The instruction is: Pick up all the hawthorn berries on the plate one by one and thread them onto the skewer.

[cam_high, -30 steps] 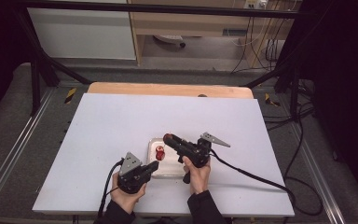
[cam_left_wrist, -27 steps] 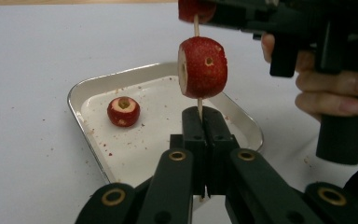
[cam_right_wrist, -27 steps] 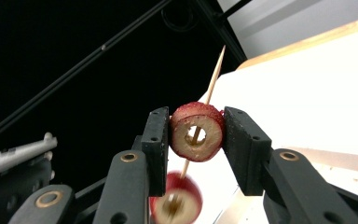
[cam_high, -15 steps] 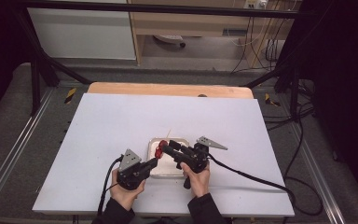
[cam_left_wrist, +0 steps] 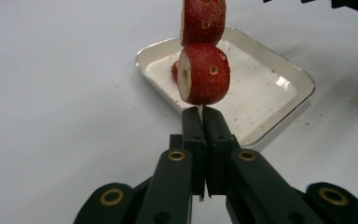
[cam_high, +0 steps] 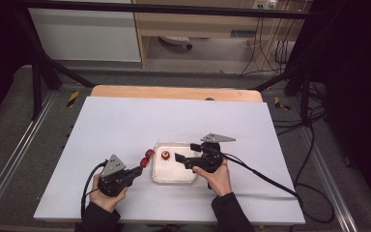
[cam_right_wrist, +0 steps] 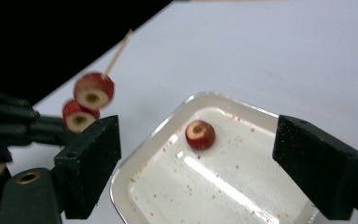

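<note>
We see the white table (cam_high: 125, 125), then the tray (cam_high: 174, 175) near its front. The right gripper (cam_high: 187, 153), jaws just opened and empty, hovers over it. The left gripper (cam_high: 137, 170) clamps a skewer (cam_right_wrist: 117, 52) carrying two red fruits (cam_left_wrist: 204, 73) left of the tray. A third fruit (cam_right_wrist: 200, 134) lies inside the tray.

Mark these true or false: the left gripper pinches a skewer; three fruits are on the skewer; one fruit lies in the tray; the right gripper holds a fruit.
1. The left gripper pinches a skewer. True.
2. Three fruits are on the skewer. False: two skewered fruits.
3. One loose fruit lies in the tray. True.
4. The right gripper holds a fruit. False: its jaws have just been opening and stand wide apart, nothing between them.
</note>
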A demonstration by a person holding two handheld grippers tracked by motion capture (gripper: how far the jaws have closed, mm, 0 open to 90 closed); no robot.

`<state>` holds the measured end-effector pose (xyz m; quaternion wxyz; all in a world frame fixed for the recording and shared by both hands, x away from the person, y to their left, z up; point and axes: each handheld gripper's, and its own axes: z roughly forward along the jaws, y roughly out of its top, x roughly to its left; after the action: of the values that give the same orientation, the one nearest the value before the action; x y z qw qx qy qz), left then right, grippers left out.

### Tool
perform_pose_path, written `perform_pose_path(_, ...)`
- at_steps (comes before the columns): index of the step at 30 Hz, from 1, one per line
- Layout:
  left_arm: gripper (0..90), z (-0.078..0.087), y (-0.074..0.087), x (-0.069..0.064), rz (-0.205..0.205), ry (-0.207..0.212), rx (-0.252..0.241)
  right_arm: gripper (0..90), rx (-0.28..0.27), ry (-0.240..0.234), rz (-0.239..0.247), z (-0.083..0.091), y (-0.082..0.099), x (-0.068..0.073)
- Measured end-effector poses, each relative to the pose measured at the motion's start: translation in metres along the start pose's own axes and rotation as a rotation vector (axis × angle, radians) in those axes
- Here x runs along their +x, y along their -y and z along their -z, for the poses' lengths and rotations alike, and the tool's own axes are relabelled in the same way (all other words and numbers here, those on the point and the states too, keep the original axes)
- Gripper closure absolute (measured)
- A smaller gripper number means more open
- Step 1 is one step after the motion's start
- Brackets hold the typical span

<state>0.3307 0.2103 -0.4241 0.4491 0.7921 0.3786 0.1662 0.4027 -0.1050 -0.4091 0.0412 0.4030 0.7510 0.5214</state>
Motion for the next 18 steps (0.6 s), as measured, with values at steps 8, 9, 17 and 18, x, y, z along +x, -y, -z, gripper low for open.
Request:
perform_pose_path(8, 88.3, 0.006, 0.012, 0.012, -0.041, 0.004, 0.043, 17.3, 0.249, 0.051, 0.128, -0.026, -0.022, 0.009)
perform_pose_path(9, 88.2, 0.006, 0.013, 0.013, -0.036, 0.005, 0.041, 17.8, 0.279, 0.058, 0.141, -0.03, -0.025, 0.01)
perform_pose_path(17, 88.2, 0.011, 0.018, 0.025, -0.015, -0.014, 0.049, 25.9, 0.465, 0.101, 0.227, -0.063, -0.045, 0.016)
perform_pose_path(18, 88.1, 0.011, 0.019, 0.026, -0.01, -0.016, 0.046, 27.5, 0.488, 0.101, 0.233, -0.068, -0.047, 0.017)
